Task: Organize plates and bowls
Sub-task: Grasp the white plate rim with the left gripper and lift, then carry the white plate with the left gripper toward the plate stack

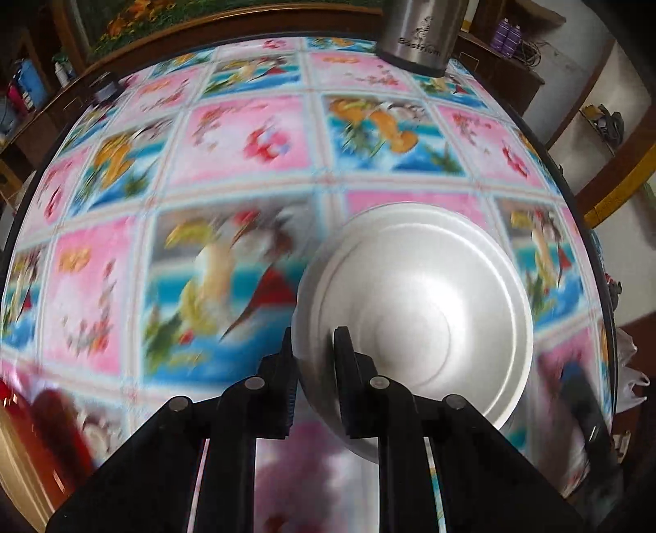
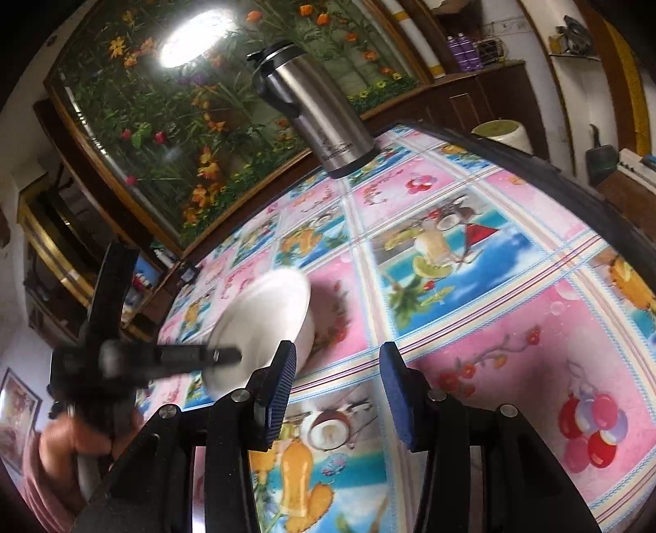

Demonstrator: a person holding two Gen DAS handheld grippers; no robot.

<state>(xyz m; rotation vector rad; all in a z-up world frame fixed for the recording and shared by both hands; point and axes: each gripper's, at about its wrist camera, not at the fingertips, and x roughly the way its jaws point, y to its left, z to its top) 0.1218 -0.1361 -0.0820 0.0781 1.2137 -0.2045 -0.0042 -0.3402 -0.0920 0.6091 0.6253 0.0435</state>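
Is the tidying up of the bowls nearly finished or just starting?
Looks like an early step. No stacked plates or bowls show anywhere yet. In hand: the left gripper is shut on the rim of a white bowl, tilted over the tablecloth. The right gripper is open and empty. Left: setting the bowl in place.

1. Steel flask (image 1: 418, 35): top cut off by the left wrist view's upper edge.
2. Tablecloth (image 1: 246, 139): print smeared by motion blur.
3. White bowl (image 2: 266, 324): blurred; near rim hidden behind gripper finger (image 2: 283, 369).
4. Person's hand (image 2: 78, 443): blurred.
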